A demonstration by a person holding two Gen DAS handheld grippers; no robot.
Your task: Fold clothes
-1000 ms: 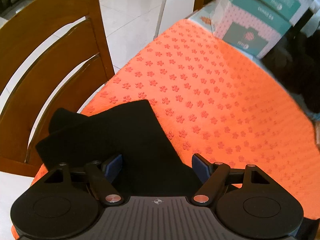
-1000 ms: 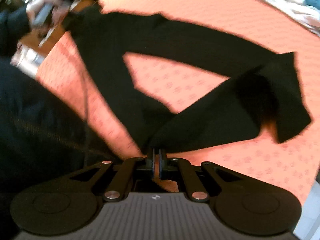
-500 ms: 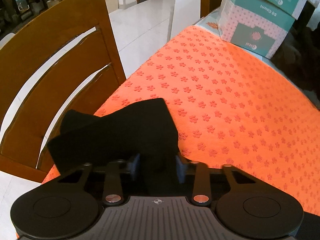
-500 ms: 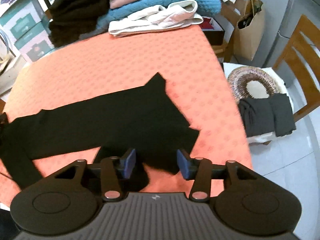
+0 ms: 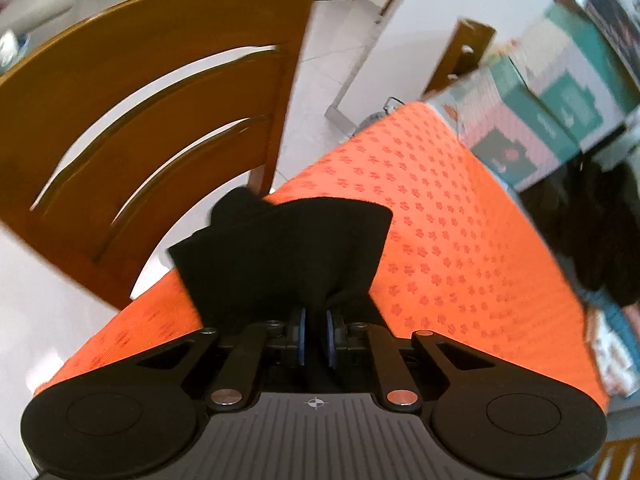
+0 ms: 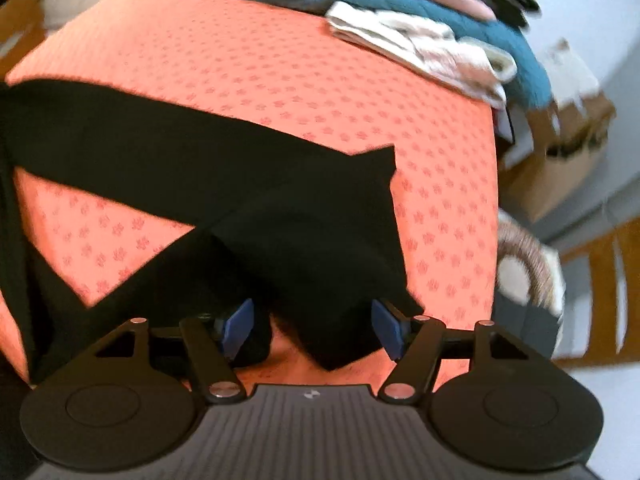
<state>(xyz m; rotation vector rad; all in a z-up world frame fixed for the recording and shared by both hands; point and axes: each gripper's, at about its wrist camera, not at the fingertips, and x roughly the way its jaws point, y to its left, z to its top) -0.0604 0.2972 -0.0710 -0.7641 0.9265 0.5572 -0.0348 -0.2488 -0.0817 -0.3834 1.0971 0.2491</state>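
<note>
- Your left gripper [image 5: 314, 336] has just been closing, and now its blue pads [image 5: 299, 335] are clamped tight on a bunched fold of the black garment [image 5: 292, 256].
- That pinched cloth fans out ahead of the left fingers, with one end lifted and spread over the near corner of the orange mat [image 5: 460, 240].
- Behind that corner stands a wooden chair [image 5: 160, 120], its curved slats close beside the table edge.
- Teal and pink boxes [image 5: 552, 120] sit stacked at the far end of the mat, and they come through blurred.
- Over on the right, your right gripper [image 6: 312, 328] has just been opening; its jaws stand wide apart and its blue pads [image 6: 386, 330] press on nothing.
- A corner of the black garment [image 6: 300, 248] lies loose between those open fingers, released onto the orange mat [image 6: 280, 60].
- From there the garment stretches in a long black band to the left across the mat, and a second strip runs back towards you, leaving a triangle of bare orange between them.
- A stack of folded clothes [image 6: 420, 36] rests on the far right corner of the mat: cream, teal and pink layers, well apart from the black piece.
- Off the mat's right edge you have a round woven cushion [image 6: 520, 268].
</note>
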